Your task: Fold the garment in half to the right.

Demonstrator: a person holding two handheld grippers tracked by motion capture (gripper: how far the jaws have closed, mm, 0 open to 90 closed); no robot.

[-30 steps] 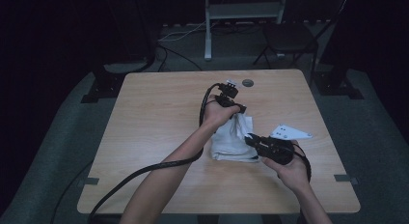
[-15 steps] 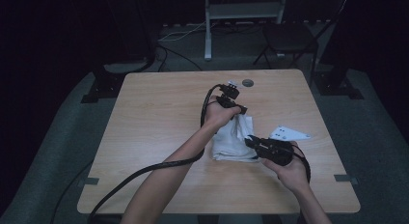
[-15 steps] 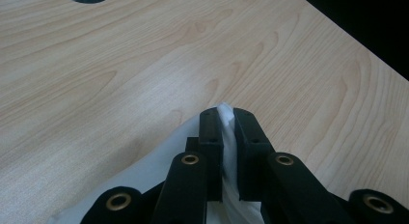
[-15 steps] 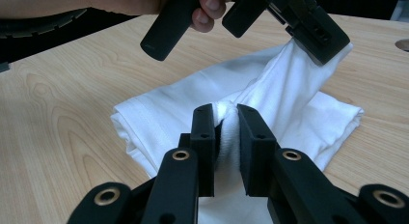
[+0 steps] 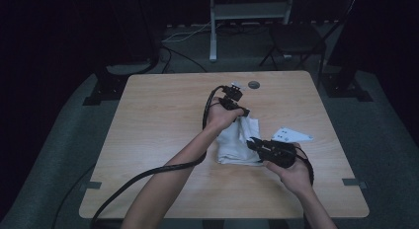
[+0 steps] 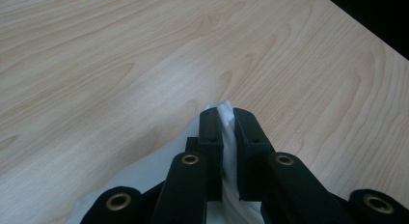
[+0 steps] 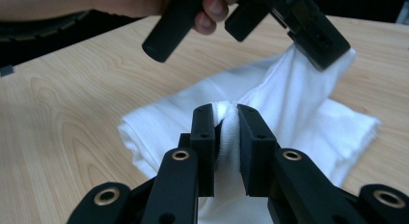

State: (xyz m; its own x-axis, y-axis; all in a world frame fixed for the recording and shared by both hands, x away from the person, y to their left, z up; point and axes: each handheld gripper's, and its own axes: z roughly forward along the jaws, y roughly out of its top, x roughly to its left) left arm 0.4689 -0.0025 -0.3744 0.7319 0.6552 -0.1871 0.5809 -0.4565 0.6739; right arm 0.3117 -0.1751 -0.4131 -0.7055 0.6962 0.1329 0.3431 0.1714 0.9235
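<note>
A white cloth (image 5: 236,142) lies folded and rumpled near the middle of the wooden table (image 5: 163,125). My left gripper (image 5: 242,112) pinches the cloth's far end; in the left gripper view its jaws are shut on a thin fold of the cloth (image 6: 225,119). My right gripper (image 5: 252,142) grips the cloth's near right edge, and in the right gripper view a bunched fold of the cloth (image 7: 227,122) is squeezed between the jaws. The left gripper (image 7: 333,55) appears there at the top right, holding the cloth's far corner.
A white paper card (image 5: 291,135) lies on the table just right of the cloth. A round cable hole (image 5: 254,84) sits near the far edge. A black cable (image 5: 163,167) trails from the left hand off the front. A chair (image 5: 296,36) and stand legs are behind the table.
</note>
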